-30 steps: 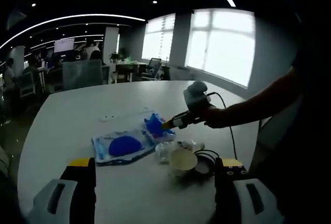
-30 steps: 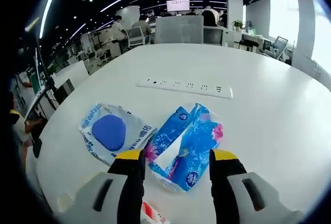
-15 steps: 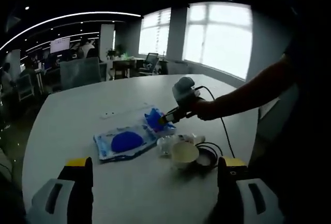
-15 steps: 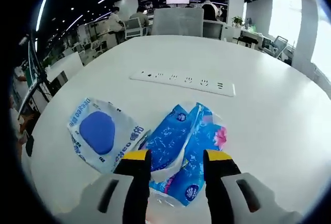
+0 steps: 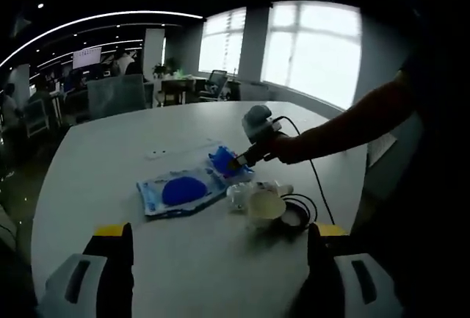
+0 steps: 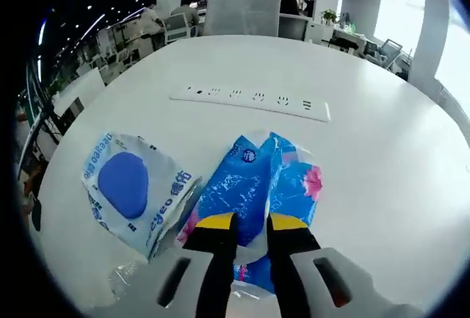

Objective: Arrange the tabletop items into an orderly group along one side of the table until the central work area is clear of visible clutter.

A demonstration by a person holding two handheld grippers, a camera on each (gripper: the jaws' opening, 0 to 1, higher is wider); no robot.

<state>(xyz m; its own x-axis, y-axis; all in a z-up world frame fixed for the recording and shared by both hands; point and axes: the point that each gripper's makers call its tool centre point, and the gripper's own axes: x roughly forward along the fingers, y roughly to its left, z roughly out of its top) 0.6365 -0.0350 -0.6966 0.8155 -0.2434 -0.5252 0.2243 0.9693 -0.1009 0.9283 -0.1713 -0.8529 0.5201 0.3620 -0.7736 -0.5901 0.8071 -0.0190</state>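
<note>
A blue tissue pack lies on the white round table, and my right gripper is shut on its near edge. Left of it lies a flat wipes pack with a blue oval lid. In the left gripper view the right gripper comes in from the right, held by a person's hand, its tips on the tissue pack beside the wipes pack. My left gripper hovers over the near table edge, open, with nothing between its fingers.
A pale cup, a clear wrapped item and a black cable coil sit close together near the table's right edge. A white power strip lies beyond the packs. Office chairs and desks stand past the table.
My right gripper's jaws have closed from wide apart onto the tissue pack's near edge, and it has moved in closer. The left gripper stays open and about where it was.
</note>
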